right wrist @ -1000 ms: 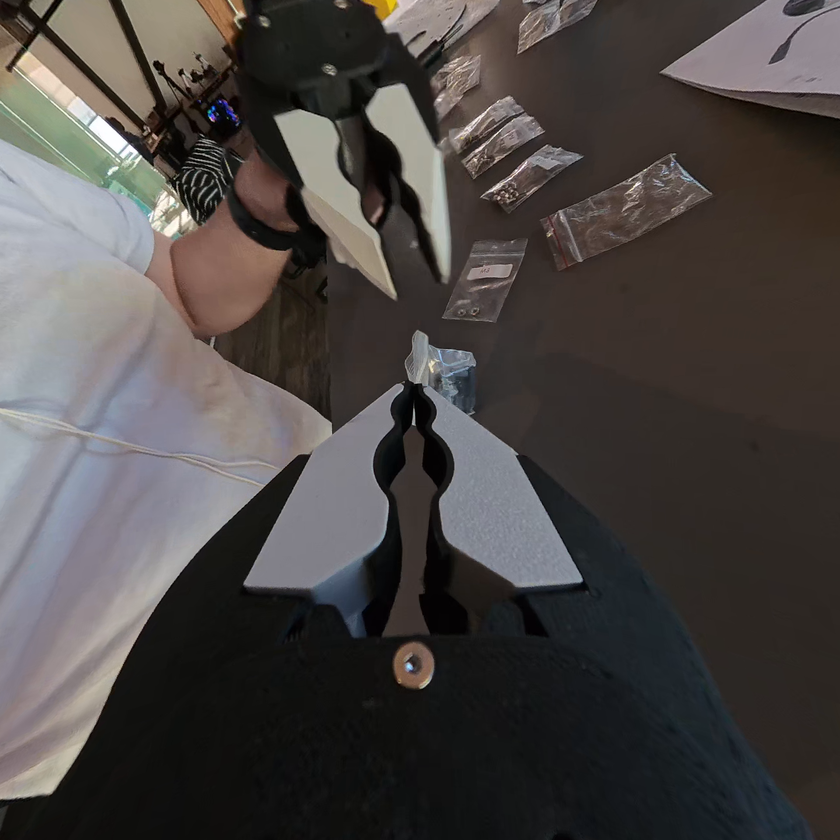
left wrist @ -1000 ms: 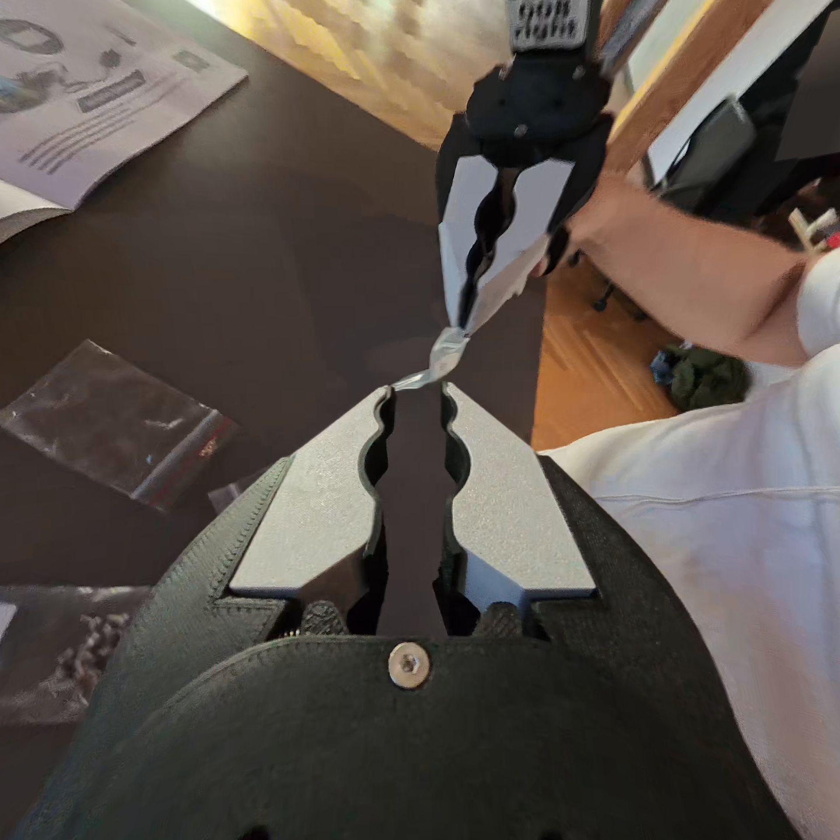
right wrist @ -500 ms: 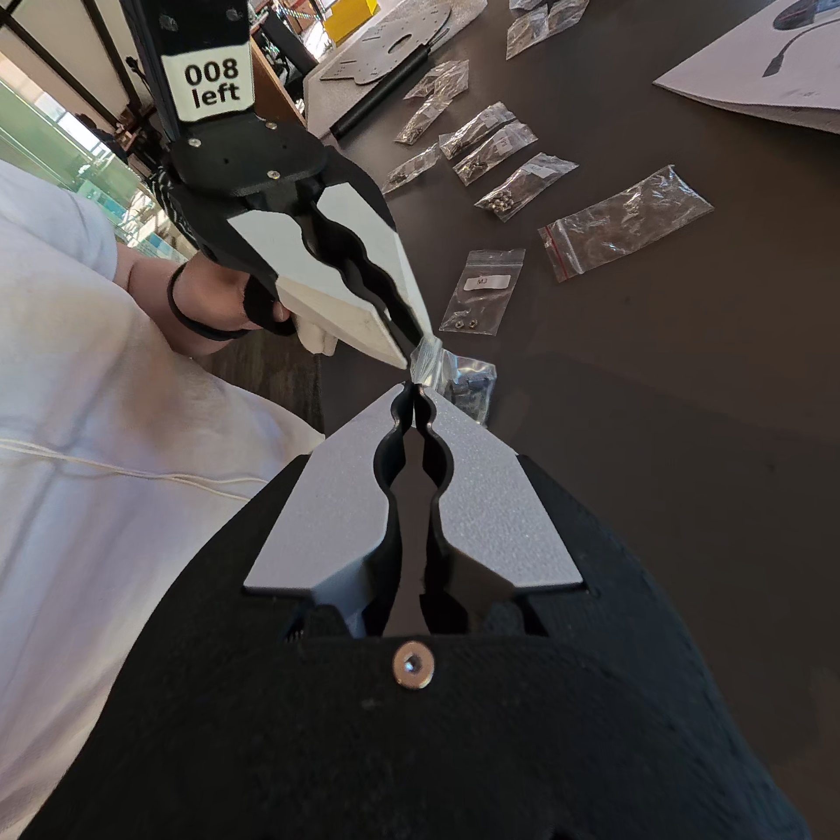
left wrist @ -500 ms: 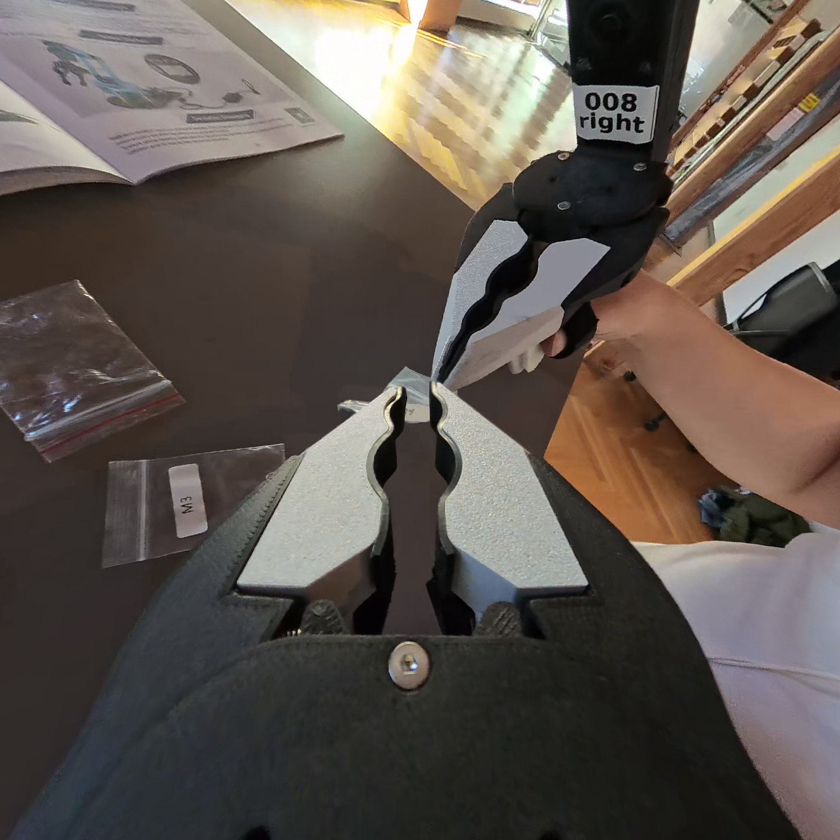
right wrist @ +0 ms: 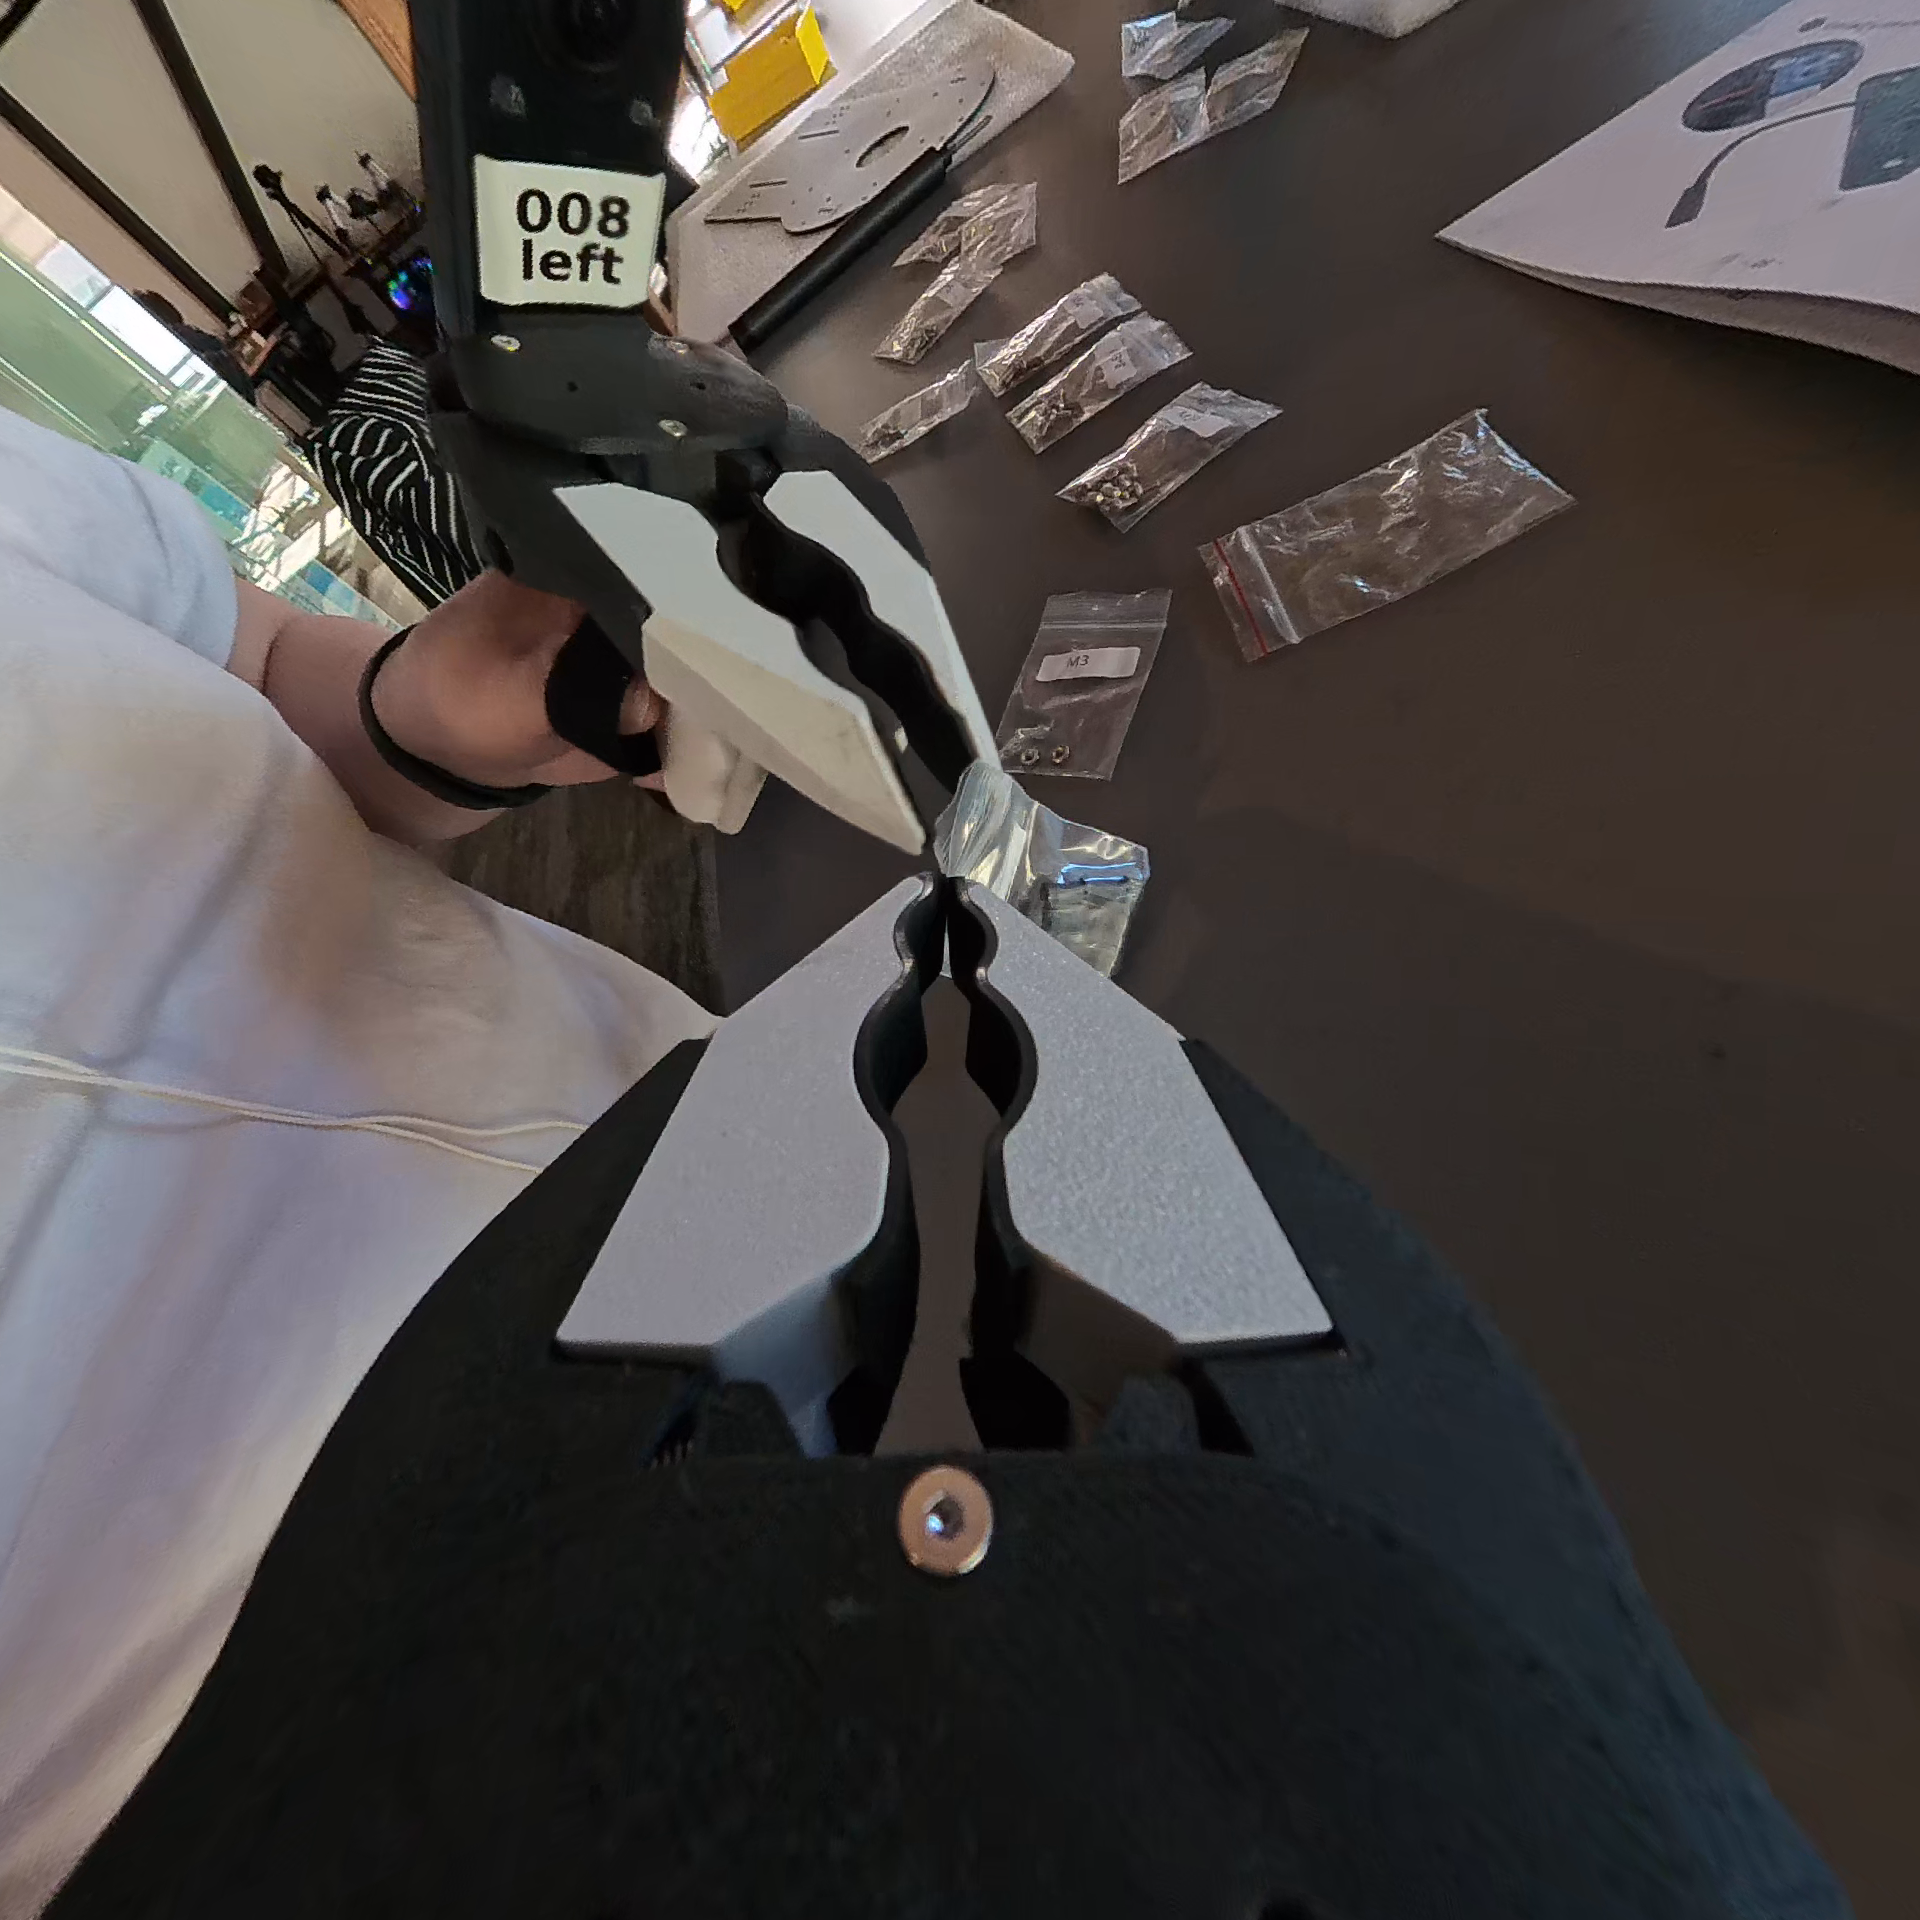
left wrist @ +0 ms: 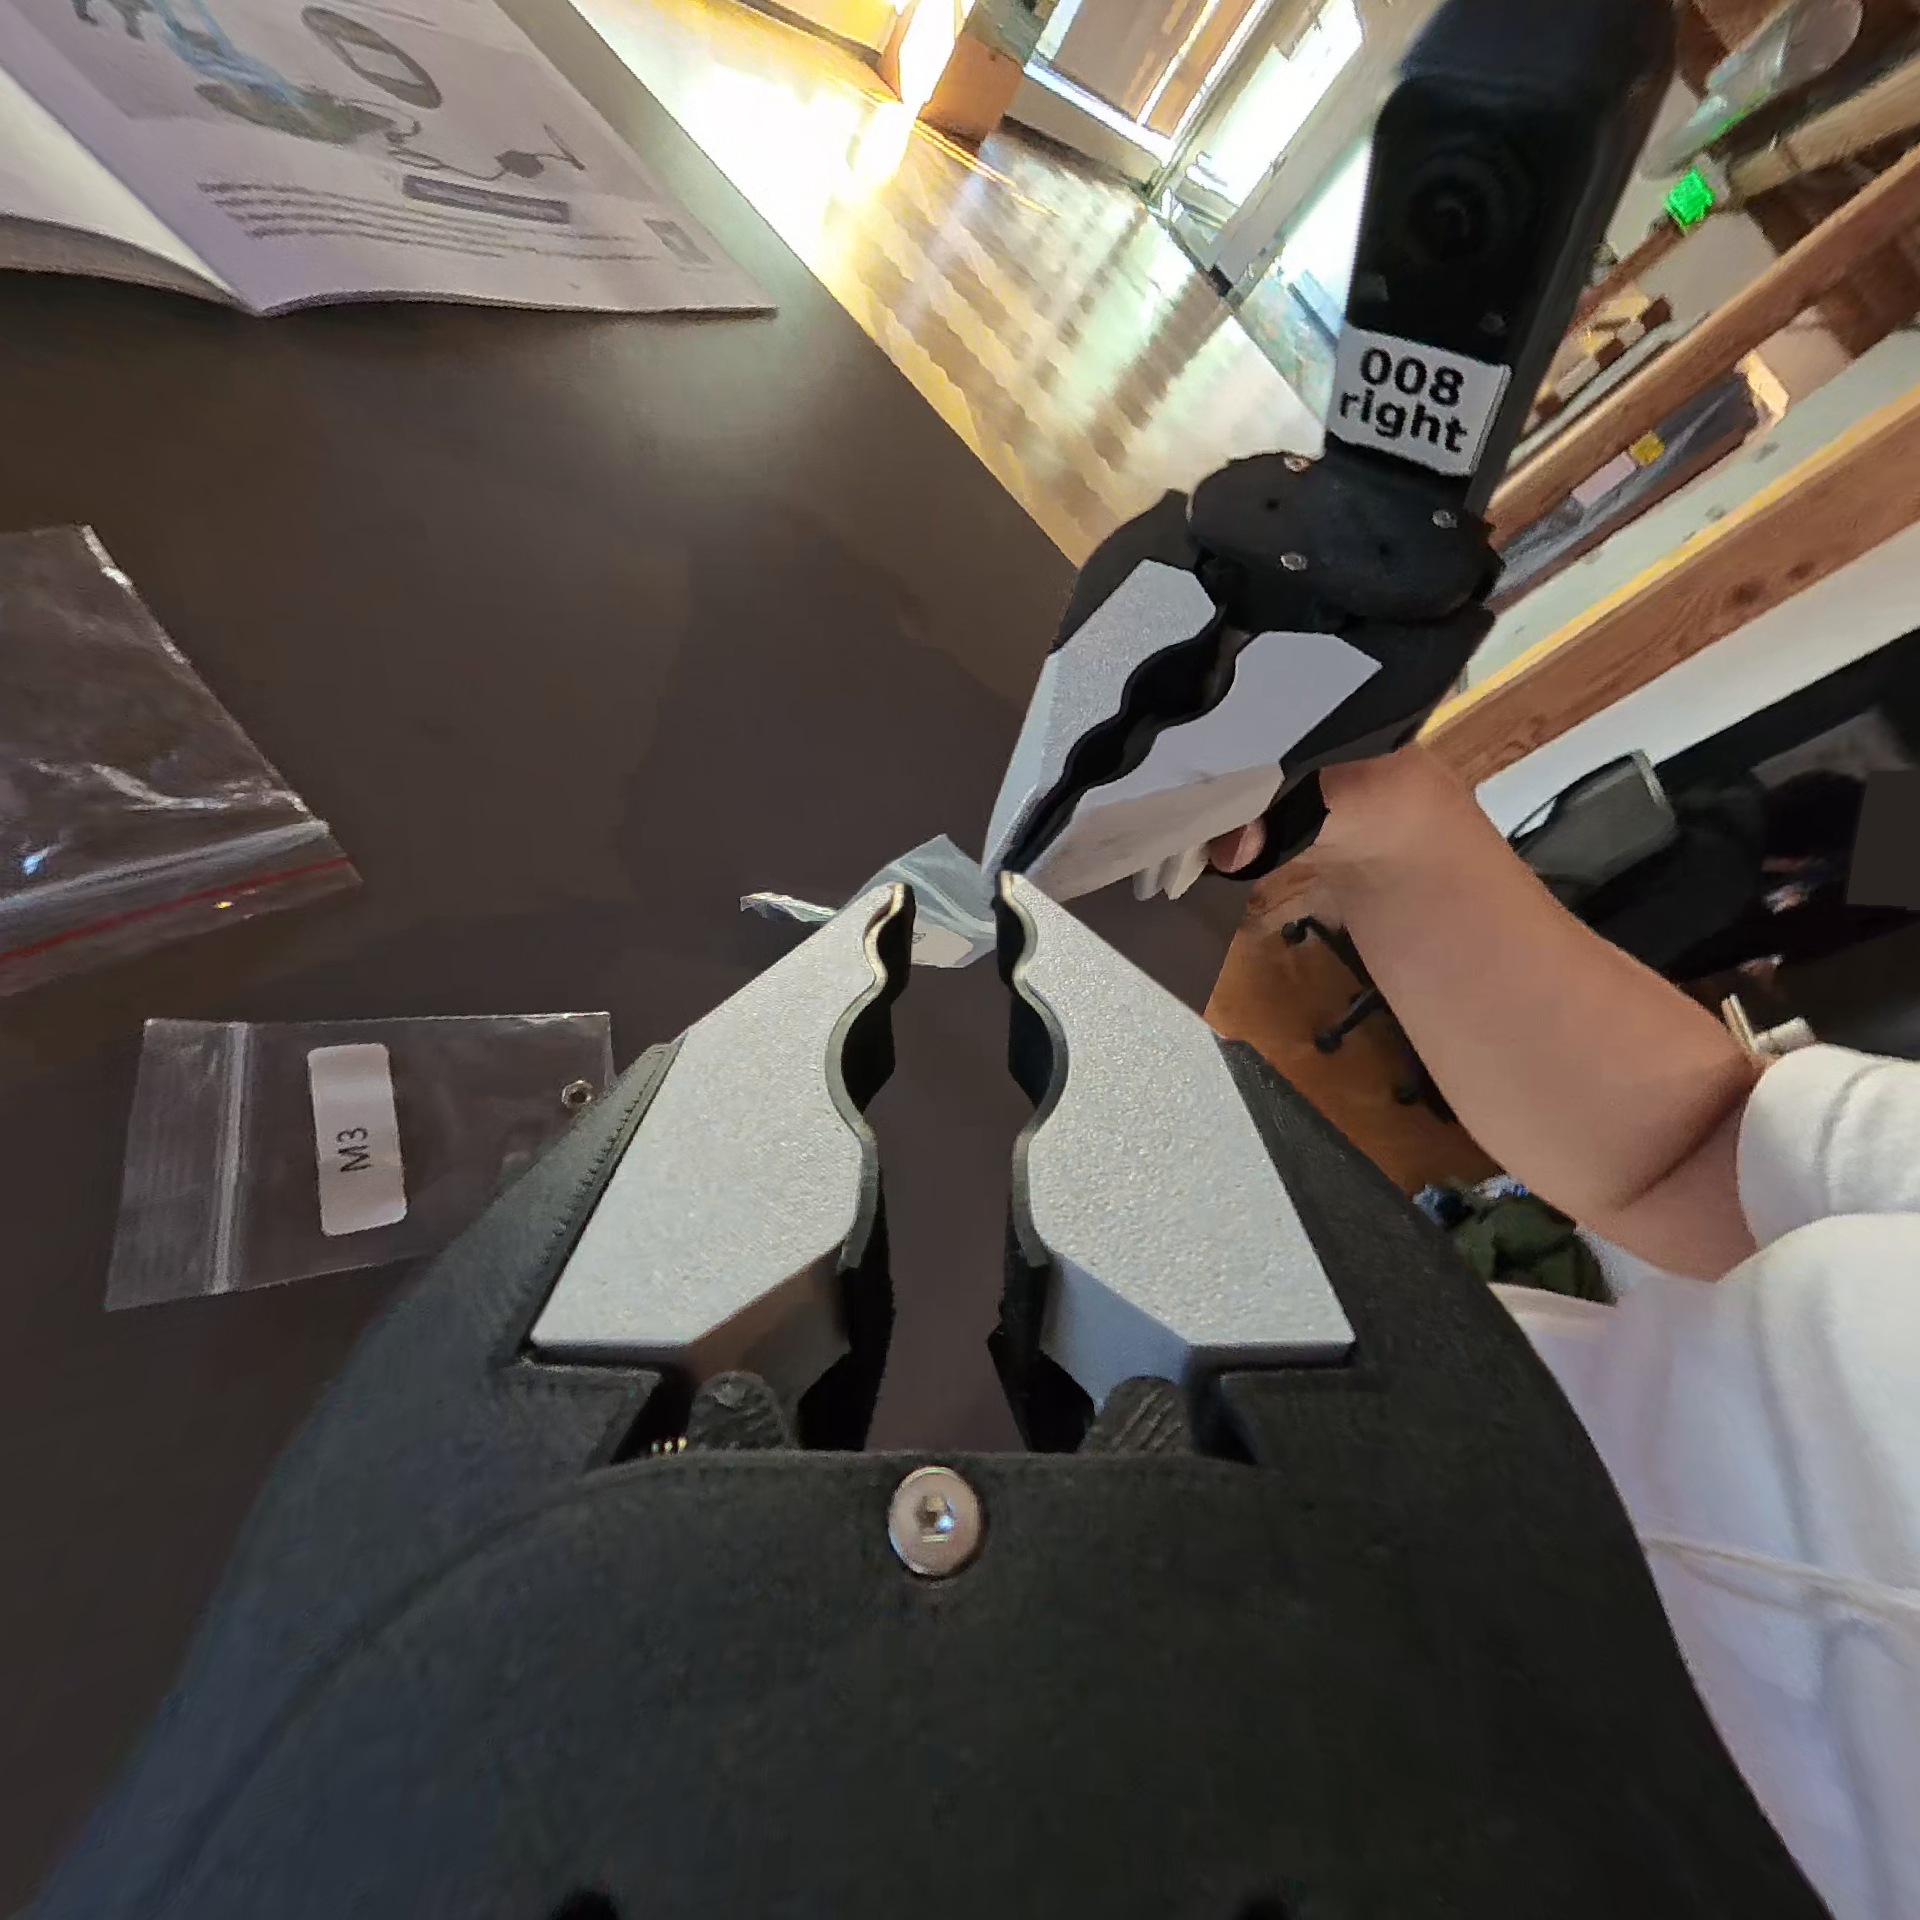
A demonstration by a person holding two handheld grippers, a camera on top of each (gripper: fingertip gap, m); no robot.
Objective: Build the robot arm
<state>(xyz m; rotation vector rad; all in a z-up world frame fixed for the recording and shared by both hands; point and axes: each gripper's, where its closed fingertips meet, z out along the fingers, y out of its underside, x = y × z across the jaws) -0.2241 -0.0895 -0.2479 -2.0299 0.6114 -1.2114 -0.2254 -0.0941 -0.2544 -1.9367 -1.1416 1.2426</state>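
At frame centre of the right wrist view, the right gripper (right wrist: 943, 883) pinched a small clear zip bag of screws (right wrist: 1049, 873) by its top edge. The left gripper (left wrist: 951, 904), fingers slightly parted, flanked the bag's other end without clamping it. The bag looked unopened above the dark table (left wrist: 499, 582).

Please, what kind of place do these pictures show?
Probably a workshop or maker space. A dark table carries many small clear bags of screws, a perforated metal plate and an open instruction booklet; wooden workbenches stand behind.
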